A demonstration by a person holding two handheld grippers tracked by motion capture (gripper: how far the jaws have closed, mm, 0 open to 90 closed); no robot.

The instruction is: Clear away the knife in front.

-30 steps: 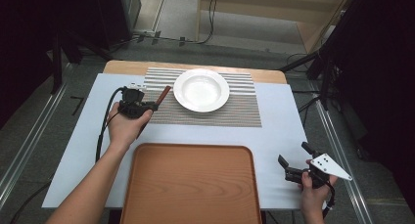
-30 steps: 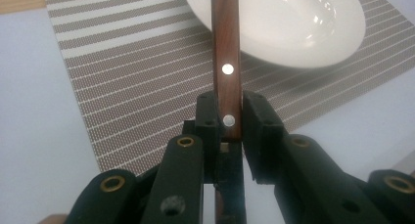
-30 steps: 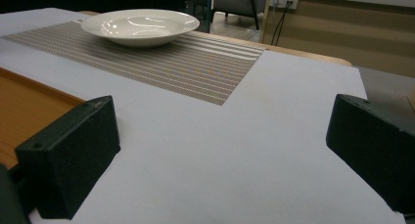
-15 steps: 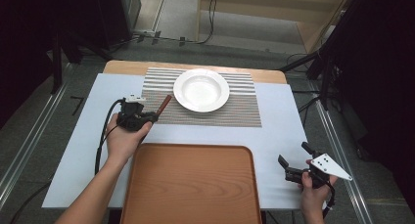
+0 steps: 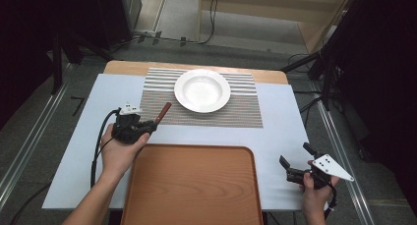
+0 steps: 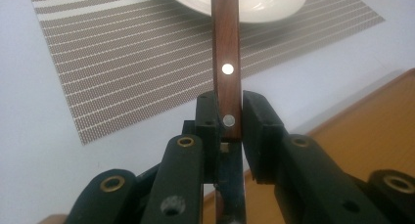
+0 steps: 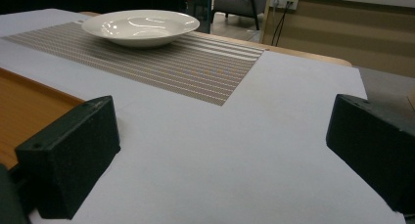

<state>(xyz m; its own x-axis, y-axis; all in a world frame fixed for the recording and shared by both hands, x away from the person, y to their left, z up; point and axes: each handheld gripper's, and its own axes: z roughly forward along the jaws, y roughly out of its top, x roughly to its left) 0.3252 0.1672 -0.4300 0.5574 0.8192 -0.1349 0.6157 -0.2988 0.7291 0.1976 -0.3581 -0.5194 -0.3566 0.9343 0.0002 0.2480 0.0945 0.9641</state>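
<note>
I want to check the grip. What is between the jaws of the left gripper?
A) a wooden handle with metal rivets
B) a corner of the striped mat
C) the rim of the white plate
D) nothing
A: the left gripper is clamped on the riveted wooden handle.

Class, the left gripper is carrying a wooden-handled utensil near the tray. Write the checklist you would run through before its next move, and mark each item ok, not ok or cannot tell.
1. Left gripper clamped on the wooden handle: ok, both jaws press its sides.
2. Handle straight in the jaws: ok, it runs along them in the left gripper view.
3. Which utensil it is: cannot tell, the working end is hidden behind the jaws.
4. Tray free to receive it: ok, its surface is bare.
5. Plate clear of the handle: ok in the high view, a gap shows.
6. Right gripper out of the way: ok, open at the table's right edge.
</note>
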